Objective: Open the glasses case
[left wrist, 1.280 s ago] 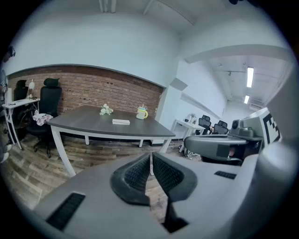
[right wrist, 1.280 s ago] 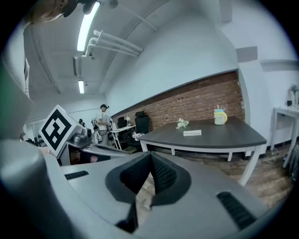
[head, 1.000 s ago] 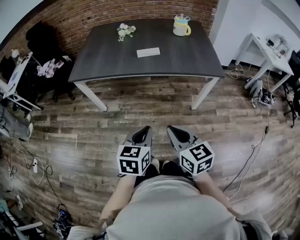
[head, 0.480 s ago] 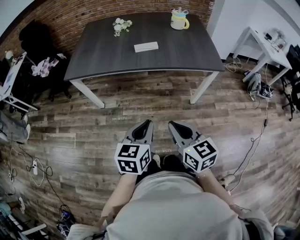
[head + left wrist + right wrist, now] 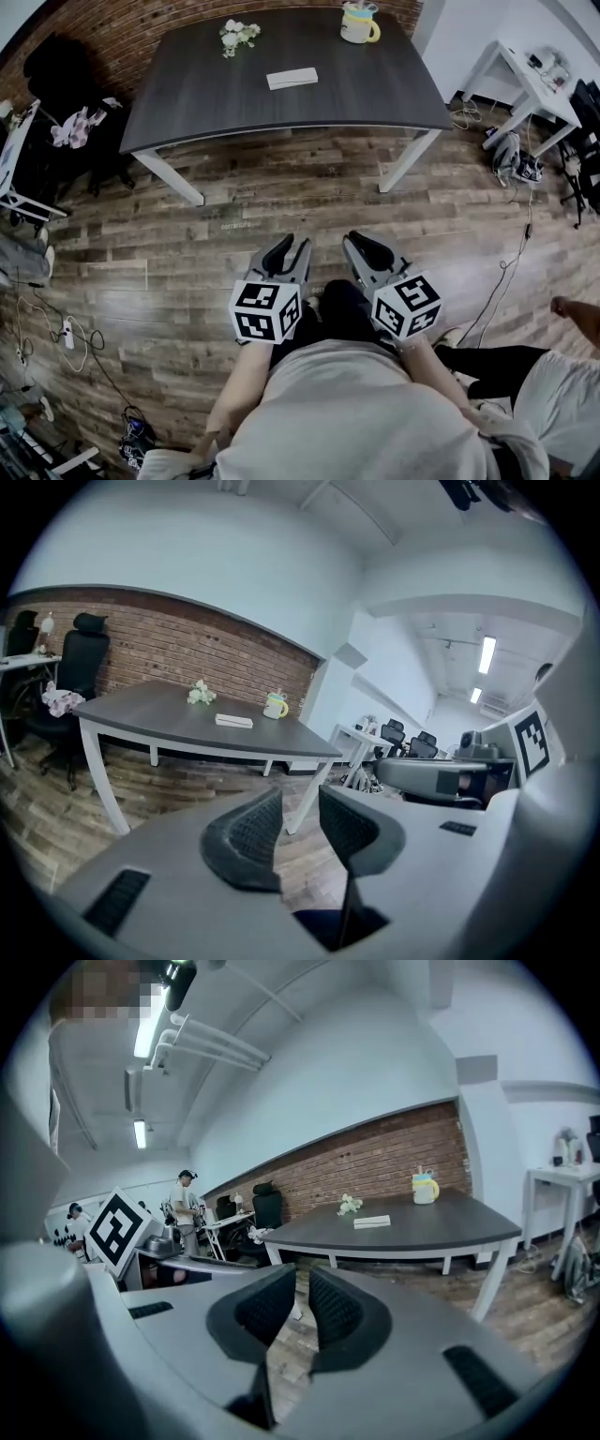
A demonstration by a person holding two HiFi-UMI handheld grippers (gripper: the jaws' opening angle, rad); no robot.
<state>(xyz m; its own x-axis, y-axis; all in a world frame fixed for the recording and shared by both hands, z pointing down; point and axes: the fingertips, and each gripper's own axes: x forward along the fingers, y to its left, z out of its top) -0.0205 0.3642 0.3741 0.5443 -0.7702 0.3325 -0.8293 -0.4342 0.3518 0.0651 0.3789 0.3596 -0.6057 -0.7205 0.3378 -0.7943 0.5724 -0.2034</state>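
Observation:
The glasses case [image 5: 292,78] is a flat white box lying shut on the dark table [image 5: 281,117], seen small in the left gripper view [image 5: 233,721] and the right gripper view [image 5: 372,1222]. Both grippers are held low in front of my body over the wood floor, well short of the table. My left gripper [image 5: 288,249] stands open with a clear gap and nothing between its pads [image 5: 253,825]. My right gripper [image 5: 364,249] is opening, a narrow gap showing between its pads [image 5: 330,1305], with nothing in it.
A yellow mug [image 5: 359,25] and a small flower bunch [image 5: 236,35] stand at the table's far side. A white desk [image 5: 525,80] with bags and cables is at the right. A dark chair and clutter [image 5: 66,122] are at the left. Another person's legs [image 5: 525,370] show at lower right.
Both grippers' jaws were together before and have parted, the left wider. The table has slid up in the head view. Another person's legs have come into view at the right.

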